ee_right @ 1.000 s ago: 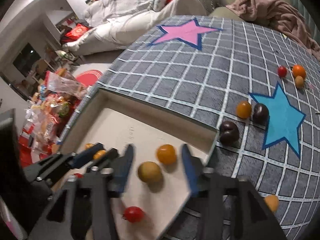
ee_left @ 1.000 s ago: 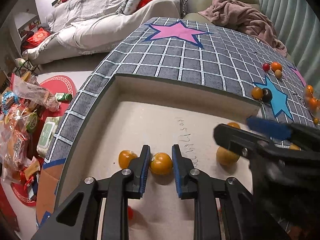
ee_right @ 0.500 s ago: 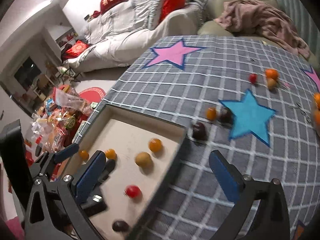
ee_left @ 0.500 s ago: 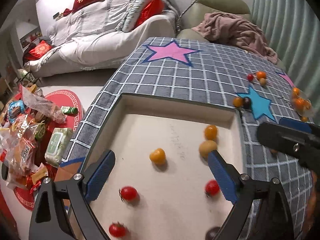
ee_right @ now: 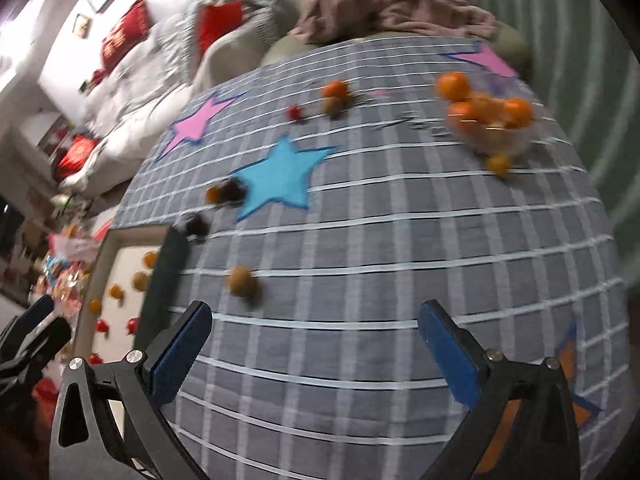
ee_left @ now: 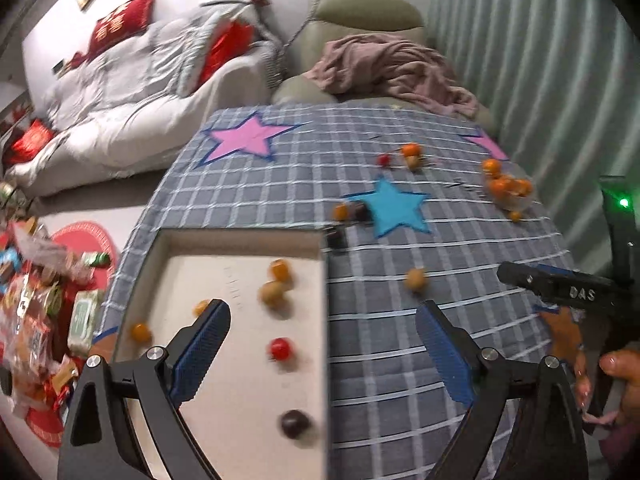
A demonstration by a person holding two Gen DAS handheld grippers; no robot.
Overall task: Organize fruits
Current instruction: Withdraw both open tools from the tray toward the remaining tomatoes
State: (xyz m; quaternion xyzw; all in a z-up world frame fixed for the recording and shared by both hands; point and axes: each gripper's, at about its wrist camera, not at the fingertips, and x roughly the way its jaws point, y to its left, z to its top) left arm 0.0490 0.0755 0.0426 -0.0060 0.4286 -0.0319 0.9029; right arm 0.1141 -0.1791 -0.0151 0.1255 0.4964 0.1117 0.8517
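A shallow beige box (ee_left: 316, 288) (ee_right: 160, 280) lies on the checked table and holds several small fruits: orange ones (ee_left: 279, 270), a red one (ee_left: 279, 349), a dark one (ee_left: 295, 423). A tan fruit (ee_left: 415, 279) (ee_right: 241, 280) lies on the cloth beside the box. A clear bowl of oranges (ee_left: 506, 190) (ee_right: 486, 120) stands far right. My left gripper (ee_left: 322, 356) is open and empty above the box's right edge. My right gripper (ee_right: 314, 354) is open and empty above the cloth; it also shows in the left wrist view (ee_left: 560, 288).
More loose fruits lie around the blue star (ee_right: 280, 176): an orange and dark pair (ee_left: 350, 212), a dark one by the box corner (ee_right: 197, 224), a red and orange group (ee_left: 402, 156). A sofa, a chair with a pink blanket (ee_left: 392, 64) and floor clutter surround the table.
Both grippers have opened wide and pulled back and up from the box. The orange fruit the left gripper held a second ago now lies loose in the box. Both views have swung right.
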